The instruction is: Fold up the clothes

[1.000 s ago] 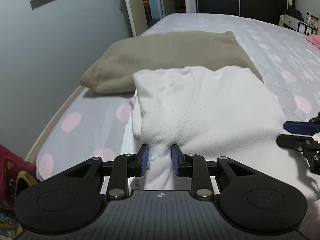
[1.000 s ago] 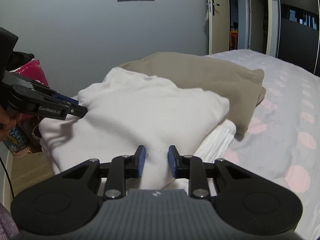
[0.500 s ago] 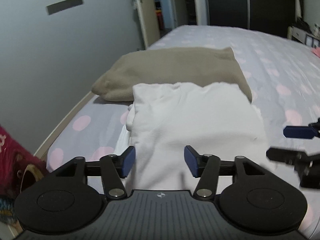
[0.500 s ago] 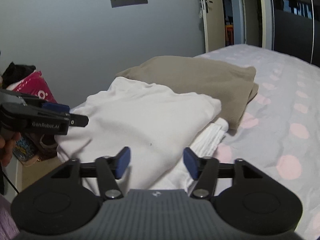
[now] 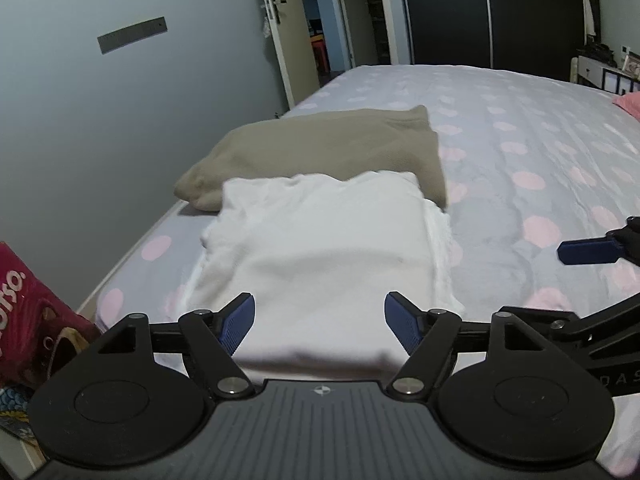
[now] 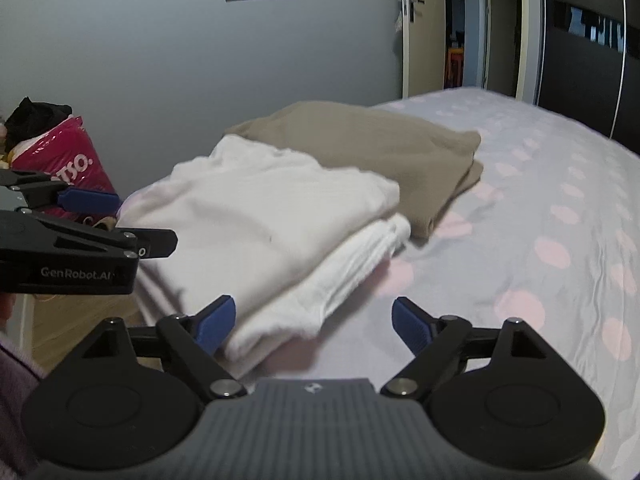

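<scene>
The red bag [image 5: 24, 320] at nine o'clock is cut by the edge, its lettering partly lost. The white garment's [image 5: 320, 264] near hem blurs behind the tool body.

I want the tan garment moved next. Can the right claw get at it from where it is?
Probably yes. The right claw is open and empty, and the tan garment lies uncovered beyond the folded white garment; reaching over that stack looks unobstructed.
</scene>
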A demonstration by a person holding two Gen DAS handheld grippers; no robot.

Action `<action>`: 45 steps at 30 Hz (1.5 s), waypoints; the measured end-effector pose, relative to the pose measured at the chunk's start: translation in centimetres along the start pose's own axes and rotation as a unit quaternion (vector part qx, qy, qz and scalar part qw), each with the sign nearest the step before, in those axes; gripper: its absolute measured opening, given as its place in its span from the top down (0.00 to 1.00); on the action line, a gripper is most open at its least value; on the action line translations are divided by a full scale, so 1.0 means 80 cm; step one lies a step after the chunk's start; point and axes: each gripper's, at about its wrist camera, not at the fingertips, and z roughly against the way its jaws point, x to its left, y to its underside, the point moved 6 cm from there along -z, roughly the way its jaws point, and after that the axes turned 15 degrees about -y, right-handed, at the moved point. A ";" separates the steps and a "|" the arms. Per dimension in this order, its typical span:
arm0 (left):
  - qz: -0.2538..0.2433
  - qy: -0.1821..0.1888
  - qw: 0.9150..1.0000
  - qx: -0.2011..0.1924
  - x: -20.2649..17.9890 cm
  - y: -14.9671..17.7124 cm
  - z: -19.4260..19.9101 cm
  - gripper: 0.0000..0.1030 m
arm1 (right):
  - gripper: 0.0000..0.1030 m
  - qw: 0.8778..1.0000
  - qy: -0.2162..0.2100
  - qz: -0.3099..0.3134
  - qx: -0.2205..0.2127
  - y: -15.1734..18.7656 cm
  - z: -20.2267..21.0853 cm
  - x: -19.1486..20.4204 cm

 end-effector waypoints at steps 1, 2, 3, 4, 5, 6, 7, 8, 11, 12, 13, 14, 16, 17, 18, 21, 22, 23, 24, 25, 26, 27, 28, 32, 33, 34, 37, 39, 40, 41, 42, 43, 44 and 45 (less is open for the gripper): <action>0.004 0.001 1.000 0.005 -0.002 0.004 0.001 0.30 | 0.14 1.000 -0.002 -0.004 0.002 0.004 0.003 -0.001; 0.008 0.002 1.000 0.011 -0.004 0.009 0.001 0.29 | 0.14 1.000 -0.003 -0.007 0.004 0.008 0.005 -0.002; 0.010 0.001 1.000 0.017 -0.006 0.014 0.000 0.29 | 0.14 1.000 -0.003 -0.008 0.006 0.011 0.006 -0.003; 0.009 0.002 1.000 0.023 -0.009 0.018 -0.002 0.29 | 0.14 1.000 -0.002 -0.008 0.006 0.013 0.006 -0.004; 0.006 0.003 0.999 0.031 -0.012 0.023 -0.004 0.29 | 0.13 1.000 0.001 -0.007 0.005 0.015 0.007 -0.004; 0.003 0.004 0.999 0.037 -0.013 0.026 -0.007 0.29 | 0.13 1.000 0.004 -0.008 0.004 0.016 0.007 -0.006; -0.001 0.005 0.999 0.042 -0.015 0.028 -0.009 0.29 | 0.13 1.000 0.006 -0.009 0.004 0.017 0.007 -0.007; 0.000 0.003 0.999 0.043 -0.015 0.029 -0.011 0.29 | 0.13 1.000 0.006 -0.010 0.004 0.017 0.006 -0.008; 0.002 -0.008 0.999 0.046 -0.010 0.032 -0.013 0.29 | 0.12 1.000 0.004 -0.010 0.004 0.017 0.004 -0.007; 0.004 -0.010 0.999 0.050 -0.009 0.034 -0.014 0.29 | 0.12 1.000 0.002 -0.009 0.005 0.016 0.003 -0.006; 0.005 -0.010 0.999 0.052 -0.008 0.035 -0.015 0.29 | 0.12 1.000 0.001 -0.008 0.006 0.016 0.002 -0.005; 0.003 -0.012 0.999 0.052 -0.008 0.036 -0.016 0.29 | 0.12 1.000 0.000 -0.007 0.007 0.017 0.001 -0.005; -0.001 -0.015 0.998 0.054 -0.008 0.038 -0.017 0.29 | 0.12 1.000 -0.002 -0.006 0.009 0.018 -0.001 -0.004; -0.003 -0.017 0.998 0.055 -0.008 0.039 -0.018 0.29 | 0.12 1.000 -0.002 -0.006 0.010 0.018 -0.002 -0.004; -0.005 -0.018 0.998 0.055 -0.007 0.040 -0.019 0.29 | 0.12 1.000 -0.002 -0.005 0.011 0.019 -0.003 -0.003; -0.003 -0.019 0.998 0.058 -0.005 0.042 -0.019 0.29 | 0.12 1.000 -0.001 -0.004 0.014 0.020 -0.005 -0.003; -0.001 -0.018 0.998 0.058 -0.004 0.042 -0.020 0.29 | 0.12 1.000 -0.001 -0.004 0.013 0.019 -0.005 -0.002; -0.001 -0.018 0.998 0.059 -0.003 0.042 -0.021 0.29 | 0.12 1.000 -0.001 -0.003 0.013 0.019 -0.005 -0.001; -0.001 -0.019 0.998 0.059 -0.003 0.043 -0.022 0.29 | 0.12 1.000 -0.001 -0.003 0.013 0.019 -0.005 -0.001; 0.000 -0.018 0.998 0.059 -0.002 0.043 -0.022 0.29 | 0.12 1.000 0.000 -0.002 0.013 0.019 -0.005 -0.001; 0.000 -0.018 0.998 0.060 -0.002 0.043 -0.022 0.29 | 0.12 1.000 0.000 -0.001 0.014 0.020 -0.006 0.000; 0.001 -0.017 0.998 0.060 -0.001 0.043 -0.022 0.29 | 0.12 1.000 0.001 -0.001 0.015 0.020 -0.006 0.000; 0.001 -0.017 0.998 0.061 -0.001 0.044 -0.023 0.29 | 0.12 1.000 0.000 -0.001 0.016 0.020 -0.007 0.000; 0.000 -0.017 0.998 0.061 0.000 0.044 -0.023 0.29 | 0.12 1.000 -0.002 0.001 0.017 0.020 -0.008 0.003; 0.000 -0.017 0.998 0.061 -0.001 0.044 -0.023 0.29 | 0.12 1.000 -0.002 0.002 0.017 0.020 -0.008 0.003; 0.000 -0.016 0.998 0.061 -0.001 0.044 -0.023 0.29 | 0.12 1.000 -0.002 0.002 0.017 0.020 -0.008 0.004; 0.001 -0.014 0.998 0.061 0.000 0.043 -0.024 0.29 | 0.12 1.000 -0.001 0.001 0.019 0.021 -0.009 0.003; 0.001 -0.015 0.998 0.059 0.000 0.043 -0.024 0.29 | 0.12 1.000 -0.001 0.000 0.020 0.022 -0.010 0.003; 0.001 -0.016 0.998 0.058 0.000 0.043 -0.024 0.29 | 0.12 1.000 0.000 0.000 0.020 0.022 -0.010 0.003; 0.001 -0.016 0.998 0.057 0.000 0.043 -0.023 0.29 | 0.12 1.000 0.000 0.001 0.021 0.022 -0.010 0.004; 0.001 -0.016 0.998 0.057 0.000 0.043 -0.023 0.29 | 0.12 1.000 -0.001 0.001 0.021 0.022 -0.010 0.004; 0.001 -0.017 0.998 0.056 -0.001 0.043 -0.023 0.29 | 0.12 1.000 -0.001 0.001 0.021 0.021 -0.011 0.004; 0.001 -0.016 0.998 0.056 -0.001 0.043 -0.023 0.29 | 0.12 1.000 -0.001 0.001 0.021 0.022 -0.011 0.004; 0.001 -0.016 0.998 0.056 -0.001 0.043 -0.022 0.29 | 0.12 1.000 -0.002 0.002 0.021 0.022 -0.011 0.005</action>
